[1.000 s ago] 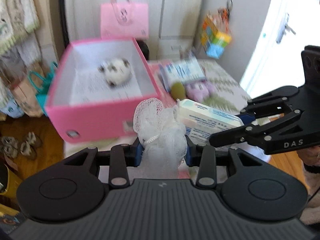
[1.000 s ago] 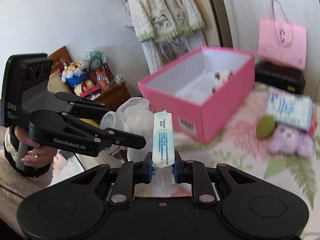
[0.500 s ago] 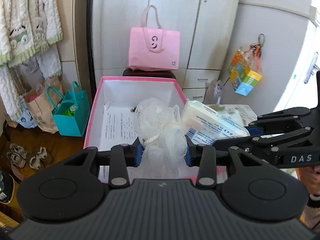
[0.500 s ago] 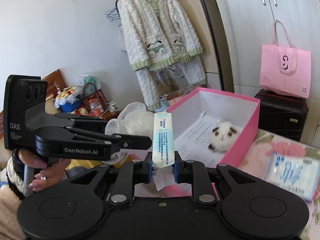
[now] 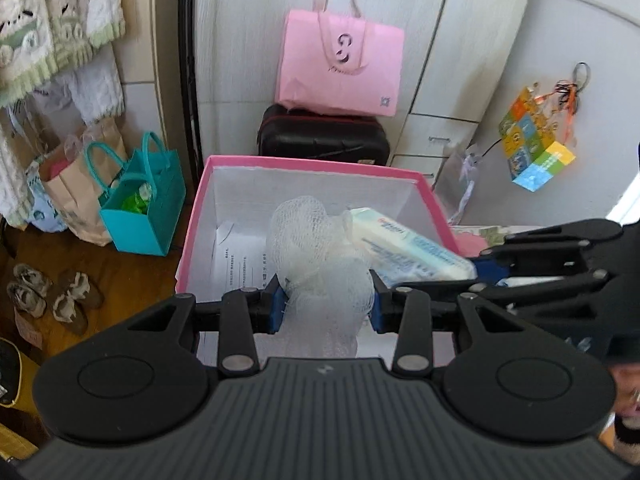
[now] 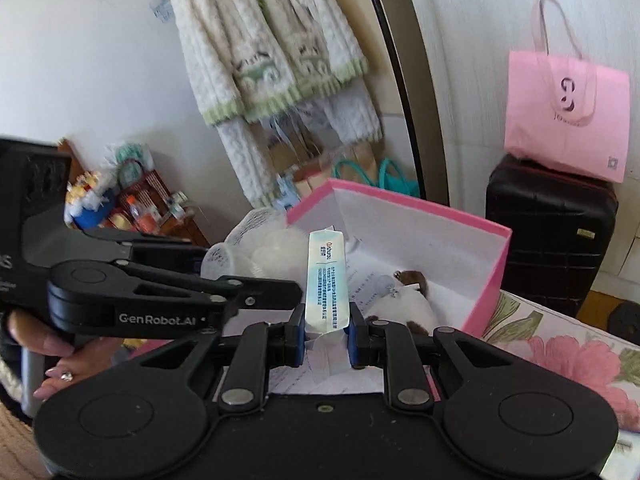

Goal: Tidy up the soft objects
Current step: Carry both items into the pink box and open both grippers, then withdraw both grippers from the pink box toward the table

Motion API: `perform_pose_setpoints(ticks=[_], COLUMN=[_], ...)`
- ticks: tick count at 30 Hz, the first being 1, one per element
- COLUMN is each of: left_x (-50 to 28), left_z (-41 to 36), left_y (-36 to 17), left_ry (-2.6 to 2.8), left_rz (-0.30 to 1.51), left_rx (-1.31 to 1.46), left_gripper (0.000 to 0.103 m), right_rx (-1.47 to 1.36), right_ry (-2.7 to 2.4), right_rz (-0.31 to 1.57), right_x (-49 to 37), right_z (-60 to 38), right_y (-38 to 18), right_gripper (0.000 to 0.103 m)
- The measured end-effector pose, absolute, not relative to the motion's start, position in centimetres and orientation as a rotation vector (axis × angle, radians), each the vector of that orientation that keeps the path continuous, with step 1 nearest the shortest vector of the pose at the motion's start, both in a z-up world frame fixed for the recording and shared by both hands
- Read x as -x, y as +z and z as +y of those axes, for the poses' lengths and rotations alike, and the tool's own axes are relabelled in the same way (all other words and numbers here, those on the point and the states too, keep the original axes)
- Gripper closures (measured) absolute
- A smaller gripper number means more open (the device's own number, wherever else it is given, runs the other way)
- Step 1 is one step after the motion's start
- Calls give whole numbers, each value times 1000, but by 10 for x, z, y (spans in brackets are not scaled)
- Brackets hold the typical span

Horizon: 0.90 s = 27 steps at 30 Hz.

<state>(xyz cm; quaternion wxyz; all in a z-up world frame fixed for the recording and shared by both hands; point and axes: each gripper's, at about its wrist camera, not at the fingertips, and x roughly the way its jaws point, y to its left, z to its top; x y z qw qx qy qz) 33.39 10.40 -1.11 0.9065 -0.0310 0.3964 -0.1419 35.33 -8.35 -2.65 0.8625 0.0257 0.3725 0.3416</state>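
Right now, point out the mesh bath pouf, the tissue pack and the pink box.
mesh bath pouf [image 5: 320, 256], left wrist view, middle of the netting.
tissue pack [image 6: 326, 280], right wrist view, printed front face.
pink box [image 6: 486, 280], right wrist view, right outer wall.

Both hand-held grippers travelled from in front of the pink box [image 5: 304, 168] to over its open top. A second earlier the box lay toward 11 o'clock of the mesh bath pouf [image 5: 320, 264]; now it spread directly beneath the pouf and the wet-wipes pack [image 6: 326, 280]. The plush toy [image 6: 404, 304] came near the pack, at 3 o'clock.
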Motion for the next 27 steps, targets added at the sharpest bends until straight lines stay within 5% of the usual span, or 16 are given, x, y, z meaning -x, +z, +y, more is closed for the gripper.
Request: perform_pose_setpoints(ticks=[8, 17, 27], left_x=[-372, -358, -305], left_z=[110, 110, 105], left_y=[-31, -28, 3], left_ry=[-215, -194, -217], left_rz=[871, 824, 765], left_rx=[92, 12, -77], left_gripper=[65, 41, 40], right_rx=[-104, -220, -24], right_ry=[708, 807, 806], right_rz=[865, 905, 817], right_x=[-401, -404, -342], right_z=[-71, -84, -86], right_y=[-51, -63, -24], right_gripper=[79, 66, 66])
